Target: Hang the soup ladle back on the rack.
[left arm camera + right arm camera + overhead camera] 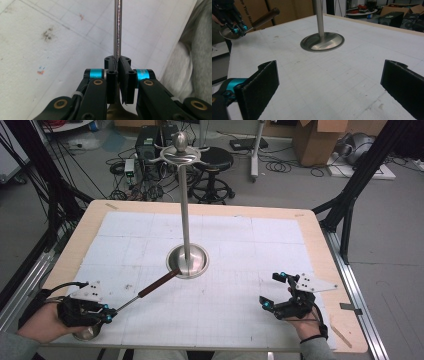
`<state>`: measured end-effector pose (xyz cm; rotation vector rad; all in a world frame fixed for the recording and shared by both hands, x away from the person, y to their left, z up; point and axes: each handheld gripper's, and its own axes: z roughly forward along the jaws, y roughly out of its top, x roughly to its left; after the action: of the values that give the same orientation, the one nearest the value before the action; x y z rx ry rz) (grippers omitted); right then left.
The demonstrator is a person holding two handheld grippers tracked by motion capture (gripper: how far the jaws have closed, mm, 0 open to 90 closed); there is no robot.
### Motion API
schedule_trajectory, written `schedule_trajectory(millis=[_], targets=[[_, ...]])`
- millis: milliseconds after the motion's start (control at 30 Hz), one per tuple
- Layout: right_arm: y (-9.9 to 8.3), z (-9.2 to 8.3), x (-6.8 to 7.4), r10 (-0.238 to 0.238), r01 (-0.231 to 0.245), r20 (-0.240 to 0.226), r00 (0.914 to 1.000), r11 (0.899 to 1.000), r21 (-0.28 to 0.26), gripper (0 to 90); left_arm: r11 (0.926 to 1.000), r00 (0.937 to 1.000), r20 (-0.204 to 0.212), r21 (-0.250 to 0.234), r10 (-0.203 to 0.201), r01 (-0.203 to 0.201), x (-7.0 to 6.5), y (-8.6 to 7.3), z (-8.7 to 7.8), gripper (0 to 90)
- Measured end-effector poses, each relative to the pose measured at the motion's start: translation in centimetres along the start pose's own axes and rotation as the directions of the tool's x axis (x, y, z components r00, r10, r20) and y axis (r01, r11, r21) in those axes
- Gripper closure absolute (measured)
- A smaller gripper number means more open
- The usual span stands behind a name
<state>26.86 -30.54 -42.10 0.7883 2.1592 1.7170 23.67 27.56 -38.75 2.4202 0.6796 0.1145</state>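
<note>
A: Ladle (131, 299) is hanging off the counter (310, 245) edge, its wooden grip resting on the stand (187, 262) base.
B: Left tool (108, 314) is pinching its thin, slick steel shaft; the bowl end is pulling heavy. Right tool (274, 291) is resting spread.

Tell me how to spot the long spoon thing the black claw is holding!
Find the tall silver stand mid-table. From its round base a ladle slants down to the left gripper. Its brown wooden handle and thin metal rod mark it out.
</note>
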Motion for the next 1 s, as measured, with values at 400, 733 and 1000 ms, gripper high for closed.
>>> schedule_trajectory(millis=[400, 733, 1000], targets=[[0.1, 0.0, 0.0, -0.011, 0.011, 0.000, 0.9999, 1.000, -0.004, 0.8, 0.9668, 0.9986, -0.001, -0.251, -0.052, 0.050, 0.6, 1.0, -1.0, 84.6], [0.2, 0.0, -0.1, -0.012, 0.012, 0.000, 0.9999, 1.000, -0.012, 0.7, 0.9056, 0.9947, -0.011, -0.415, -0.103, 0.089, 0.9, 1.4, -1.8, 84.6], [0.3, 0.0, -0.1, -0.016, 0.016, 0.006, 0.9999, 1.000, -0.019, 0.8, 0.8660, 0.9928, -0.038, -0.493, -0.114, 0.080, 1.4, 2.4, -3.0, 84.6]])
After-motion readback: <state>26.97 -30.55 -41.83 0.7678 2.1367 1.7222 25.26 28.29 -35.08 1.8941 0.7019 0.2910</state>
